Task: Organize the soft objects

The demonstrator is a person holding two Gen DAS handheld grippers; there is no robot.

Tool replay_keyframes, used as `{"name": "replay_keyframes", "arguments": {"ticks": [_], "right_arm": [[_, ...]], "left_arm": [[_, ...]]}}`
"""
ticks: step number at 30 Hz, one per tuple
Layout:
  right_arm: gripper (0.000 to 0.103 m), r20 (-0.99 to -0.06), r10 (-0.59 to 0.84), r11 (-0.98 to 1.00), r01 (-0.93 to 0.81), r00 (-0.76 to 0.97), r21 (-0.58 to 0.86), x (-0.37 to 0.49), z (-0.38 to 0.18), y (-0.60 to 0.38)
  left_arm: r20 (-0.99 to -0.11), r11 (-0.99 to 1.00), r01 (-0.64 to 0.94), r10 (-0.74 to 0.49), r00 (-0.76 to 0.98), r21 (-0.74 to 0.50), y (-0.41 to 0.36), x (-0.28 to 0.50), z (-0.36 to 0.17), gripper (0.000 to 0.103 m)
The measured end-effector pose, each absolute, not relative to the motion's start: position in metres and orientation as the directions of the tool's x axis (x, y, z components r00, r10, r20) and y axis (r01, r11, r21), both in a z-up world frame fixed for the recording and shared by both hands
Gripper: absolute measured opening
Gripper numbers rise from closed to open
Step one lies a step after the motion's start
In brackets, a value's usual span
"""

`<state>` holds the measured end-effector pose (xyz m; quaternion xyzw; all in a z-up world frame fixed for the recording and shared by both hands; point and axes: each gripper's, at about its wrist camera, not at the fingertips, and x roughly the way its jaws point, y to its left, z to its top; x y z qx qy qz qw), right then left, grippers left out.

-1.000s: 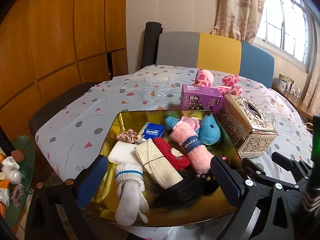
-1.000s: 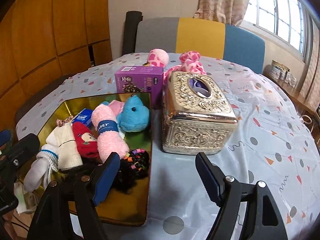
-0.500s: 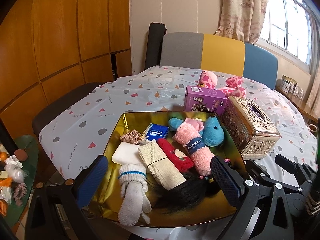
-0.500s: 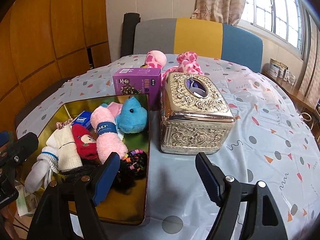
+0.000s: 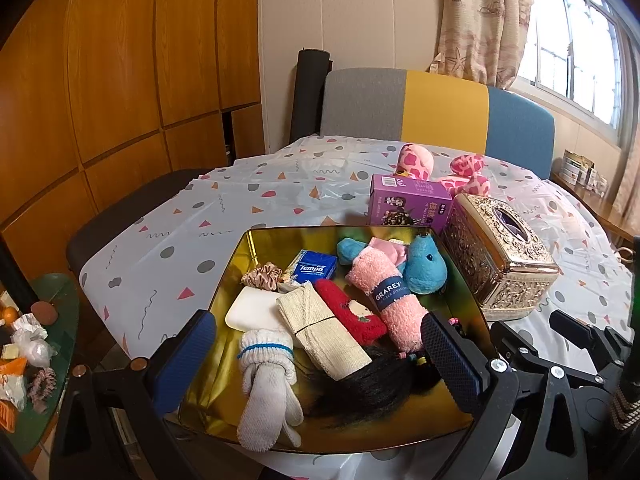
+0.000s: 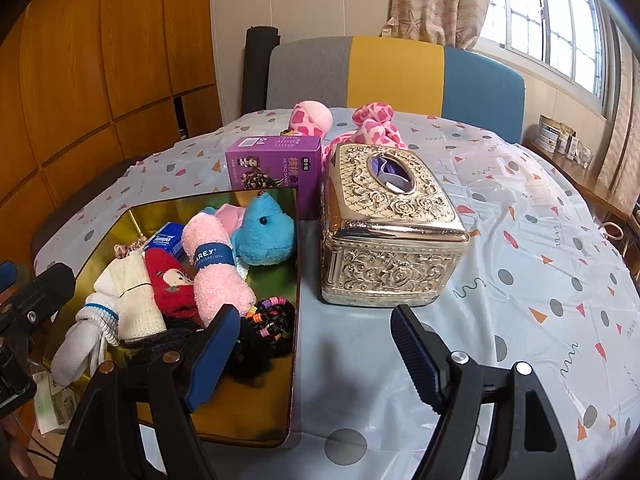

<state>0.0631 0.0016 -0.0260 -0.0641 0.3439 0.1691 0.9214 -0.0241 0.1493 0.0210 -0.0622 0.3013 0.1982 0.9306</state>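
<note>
Both the left gripper (image 5: 320, 364) and right gripper (image 6: 316, 354) have black angular frames, 2 blue ribbed finger pads (image 5: 186, 356), and copper and silver screws.

Tray (image 5: 256, 248): gold metal, mirror-glossy. Tissue box (image 6: 392, 232): embossed silver-gold metal, shiny. Bench cover (image 6: 540, 248): smooth plastic sheet, slight sheen. Towel roll (image 5: 394, 304): pink fleece, fuzzy. Glove (image 5: 268, 384): white knit, matt. Carton (image 5: 408, 204): purple card. Wall panels (image 5: 120, 80): varnished wood.

Tray (image 5: 256, 248): gold, mirror-finish. Plush toy (image 5: 426, 266): blue. Rolled dishcloth (image 5: 394, 300): pink with navy band. Sock (image 5: 354, 314): red. Glove (image 5: 268, 392): white with blue cuff stripe. Tissue box (image 6: 388, 236): embossed gold. Carton (image 6: 276, 164): purple. Worktop (image 6: 540, 280) cover: white with grey dots and orange and pink triangles. Fingers (image 6: 212, 356): blue pads.
</note>
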Motion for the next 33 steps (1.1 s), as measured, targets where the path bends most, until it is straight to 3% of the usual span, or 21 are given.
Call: {"name": "replay_keyframes", "arguments": {"ticks": [33], "right_arm": [[0.079, -0.672, 0.258, 0.94, -0.342, 0.694, 0.007, 0.0654, -0.0319, -0.0036]], "left_arm": [[-0.614, 0.921, -0.388, 0.306, 0.728, -0.001, 0.1461, -0.0198, 0.0137, 0.103]]}}
